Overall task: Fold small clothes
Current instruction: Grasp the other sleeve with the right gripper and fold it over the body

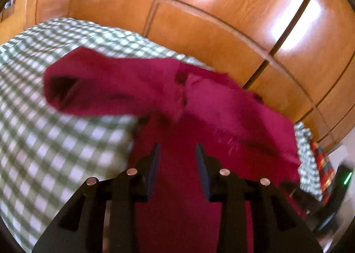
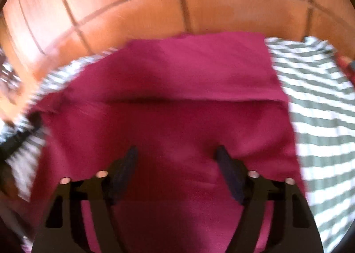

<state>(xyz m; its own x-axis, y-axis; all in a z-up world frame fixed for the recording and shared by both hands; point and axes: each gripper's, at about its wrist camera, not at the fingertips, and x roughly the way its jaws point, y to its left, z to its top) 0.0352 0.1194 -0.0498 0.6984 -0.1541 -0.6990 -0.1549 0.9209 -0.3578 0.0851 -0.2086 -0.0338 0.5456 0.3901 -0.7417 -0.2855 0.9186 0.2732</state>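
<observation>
while both grippers gape, no writing shows on the magenta garment (image 2: 177, 89).

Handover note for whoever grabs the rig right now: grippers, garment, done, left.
Left gripper: jaws open, nothing pinched, over the magenta garment.
Right gripper: jaws open wider, empty, also over the garment.
The garment lies on the green-checked cover in front of the wooden wardrobe. From the left wrist a sleeve sticks out to the left; from the right wrist a crosswise crease shows, maybe a first fold, but both views are blurred.
Left: bring the sleeve in, finish folding.
</observation>
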